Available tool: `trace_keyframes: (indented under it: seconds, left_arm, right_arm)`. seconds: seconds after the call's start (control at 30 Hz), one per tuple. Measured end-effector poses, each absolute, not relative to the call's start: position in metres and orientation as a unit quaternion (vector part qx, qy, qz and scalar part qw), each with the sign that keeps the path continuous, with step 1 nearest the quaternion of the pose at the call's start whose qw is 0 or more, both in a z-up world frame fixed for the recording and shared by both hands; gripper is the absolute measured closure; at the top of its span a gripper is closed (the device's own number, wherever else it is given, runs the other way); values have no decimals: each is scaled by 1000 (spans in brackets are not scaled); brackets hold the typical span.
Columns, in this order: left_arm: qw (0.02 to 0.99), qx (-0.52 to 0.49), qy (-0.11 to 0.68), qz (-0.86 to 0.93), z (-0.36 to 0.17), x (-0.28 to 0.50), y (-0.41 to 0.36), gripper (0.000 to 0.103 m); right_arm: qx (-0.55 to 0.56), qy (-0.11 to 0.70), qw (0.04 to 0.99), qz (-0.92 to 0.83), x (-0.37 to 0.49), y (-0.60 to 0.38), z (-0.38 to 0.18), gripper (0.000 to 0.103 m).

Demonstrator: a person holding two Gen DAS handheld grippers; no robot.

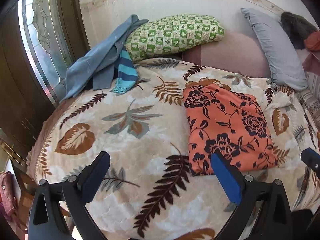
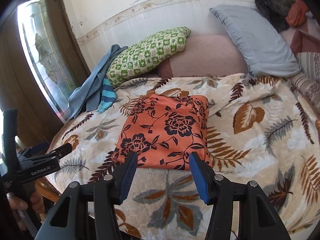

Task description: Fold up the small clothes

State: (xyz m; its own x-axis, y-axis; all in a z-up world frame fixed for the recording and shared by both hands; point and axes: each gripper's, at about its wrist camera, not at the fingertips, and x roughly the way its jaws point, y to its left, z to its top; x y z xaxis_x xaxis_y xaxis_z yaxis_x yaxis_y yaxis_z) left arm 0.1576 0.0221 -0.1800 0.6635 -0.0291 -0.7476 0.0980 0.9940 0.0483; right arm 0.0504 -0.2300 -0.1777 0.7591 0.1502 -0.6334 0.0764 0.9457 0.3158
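An orange garment with dark flowers (image 1: 226,128) lies folded into a flat rectangle on the leaf-patterned blanket (image 1: 128,124); it also shows in the right wrist view (image 2: 166,132). My left gripper (image 1: 160,158) is open and empty, to the left of the garment's near edge. My right gripper (image 2: 163,157) is open and empty, just in front of the garment's near edge. The right gripper's tip shows at the far right of the left wrist view (image 1: 310,158). The left gripper shows at the left of the right wrist view (image 2: 60,152).
A blue cloth (image 1: 100,60) and a striped blue garment (image 1: 126,72) lie at the bed's far left. A green checked pillow (image 1: 174,34), a pink cushion (image 1: 230,54) and a grey pillow (image 1: 276,50) stand by the wall. A glass door (image 1: 38,46) is on the left.
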Motion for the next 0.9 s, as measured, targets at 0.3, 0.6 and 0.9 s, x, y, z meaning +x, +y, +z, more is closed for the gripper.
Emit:
trace_keyframes:
  seconds: [0.3,0.6,0.9]
  left_arm:
    - [875,-8,482,-32,-266,258,-38,3]
    - [860,-21,506,-63,-284,272,-34,2]
    - [833,-73,540,-95,-295,284,-19,0]
  right_arm:
    - [194,386,901,45,189,-264,-208,62]
    - [215,484,848,2,312,-280,-279,74]
    - [193,477,856,50,350,-244,-239,77]
